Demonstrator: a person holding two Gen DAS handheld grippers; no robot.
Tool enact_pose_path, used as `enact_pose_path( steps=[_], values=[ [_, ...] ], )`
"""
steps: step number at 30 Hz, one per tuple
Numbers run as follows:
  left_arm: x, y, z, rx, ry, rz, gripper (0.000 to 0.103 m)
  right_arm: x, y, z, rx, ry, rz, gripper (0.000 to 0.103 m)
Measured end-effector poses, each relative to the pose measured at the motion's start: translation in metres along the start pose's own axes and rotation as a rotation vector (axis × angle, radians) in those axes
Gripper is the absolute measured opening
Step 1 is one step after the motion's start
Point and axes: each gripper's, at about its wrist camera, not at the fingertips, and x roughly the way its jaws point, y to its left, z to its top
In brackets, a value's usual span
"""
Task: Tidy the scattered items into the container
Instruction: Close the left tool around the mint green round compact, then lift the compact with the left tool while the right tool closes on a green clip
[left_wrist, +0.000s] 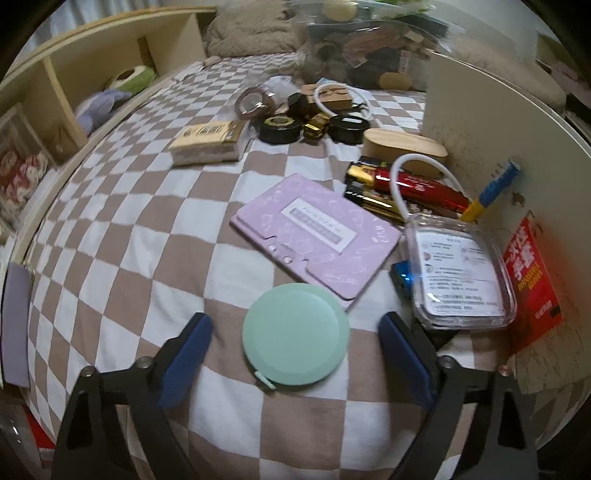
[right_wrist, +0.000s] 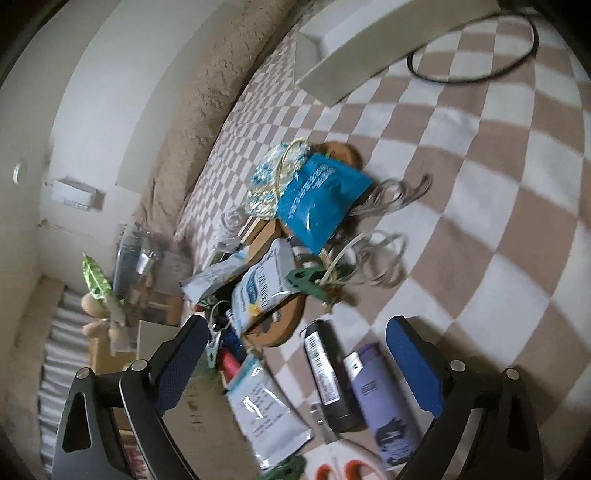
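Centrally, low in the left wrist view, the left gripper (left_wrist: 295, 343) stands open astride the round green case (left_wrist: 295, 334) on the checkered cover (left_wrist: 122, 236), pads clear; closing squarely across its rim should hold it best.

Red packet (left_wrist: 533, 284): large Chinese characters, not legible at this blur. Labels on the purple folder (left_wrist: 317, 236), clear box (left_wrist: 460, 273) and sachets (right_wrist: 258, 291): unreadable.
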Motion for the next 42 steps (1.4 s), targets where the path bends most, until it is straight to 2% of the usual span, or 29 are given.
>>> enact_pose_path(
  steps=[4, 9, 12, 18, 21, 24, 29, 34, 42],
  values=[
    [-0.004, -0.011, 0.0, 0.06, -0.016, 0.013, 0.068, 0.006, 0.003, -0.001, 0.006, 0.011, 0.01, 0.083],
    [-0.006, -0.015, 0.001, 0.08, -0.028, 0.0, 0.05, 0.015, 0.005, 0.003, -0.001, 0.012, -0.011, 0.078],
    [-0.006, -0.015, 0.001, 0.079, -0.032, -0.002, 0.05, 0.018, 0.007, 0.005, -0.018, 0.003, -0.038, 0.069],
    [-0.006, -0.015, 0.002, 0.075, -0.033, -0.002, 0.05, 0.028, 0.011, 0.012, -0.052, -0.001, -0.087, 0.064],
    [-0.007, -0.013, 0.004, 0.064, -0.036, 0.013, 0.05, 0.032, 0.014, 0.015, -0.069, -0.003, -0.123, 0.055],
    [-0.008, -0.005, 0.006, 0.026, -0.037, 0.043, 0.05, 0.034, 0.014, 0.016, -0.088, 0.0, -0.159, 0.048],
    [-0.011, 0.012, 0.012, -0.06, -0.037, 0.039, 0.05, 0.036, 0.017, 0.016, -0.138, -0.002, -0.206, 0.039],
    [-0.028, 0.022, 0.022, -0.121, -0.073, 0.006, 0.05, 0.034, 0.012, 0.016, -0.119, -0.001, -0.187, 0.022],
    [-0.053, 0.021, 0.035, -0.147, -0.135, -0.013, 0.05, 0.025, 0.012, 0.016, -0.101, -0.021, -0.129, 0.019]
  ],
)
